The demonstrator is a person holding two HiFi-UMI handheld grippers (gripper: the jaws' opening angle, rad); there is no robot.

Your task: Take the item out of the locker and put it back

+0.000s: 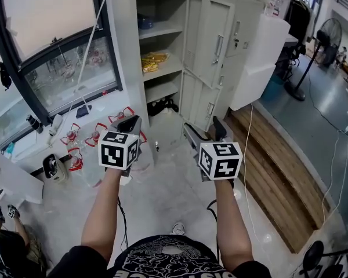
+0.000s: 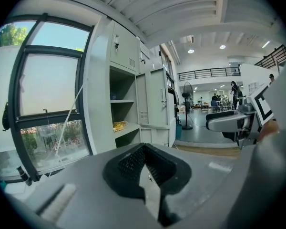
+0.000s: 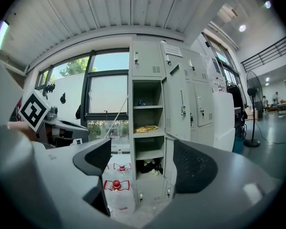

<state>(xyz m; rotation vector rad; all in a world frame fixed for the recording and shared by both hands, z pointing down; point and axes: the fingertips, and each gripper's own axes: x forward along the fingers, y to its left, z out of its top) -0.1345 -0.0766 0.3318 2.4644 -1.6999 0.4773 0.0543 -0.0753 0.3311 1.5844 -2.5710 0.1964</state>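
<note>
A grey locker (image 1: pixel 127 68) stands ahead with its door (image 1: pixel 211 39) swung open to the right. Its shelves hold a blue item (image 1: pixel 145 22) at the top, a yellow item (image 1: pixel 153 61) in the middle and a black-and-white item (image 1: pixel 162 105) at the bottom. Both grippers are held level in front of it, well short of the shelves. My left gripper (image 1: pixel 129 120) (image 2: pixel 145 163) is shut with nothing in it. My right gripper (image 1: pixel 203 129) (image 3: pixel 143 163) is open and empty; between its jaws I see the lower shelves (image 3: pixel 148 149).
Several large water bottles with red handles (image 1: pixel 81 141) (image 3: pixel 117 185) stand on the floor left of the locker, under the window (image 1: pixel 52 51). Wooden planks (image 1: pixel 278 161) lie to the right, with a white board (image 1: pixel 261 57) and a floor fan (image 1: pixel 325 39) beyond. Cables cross the floor.
</note>
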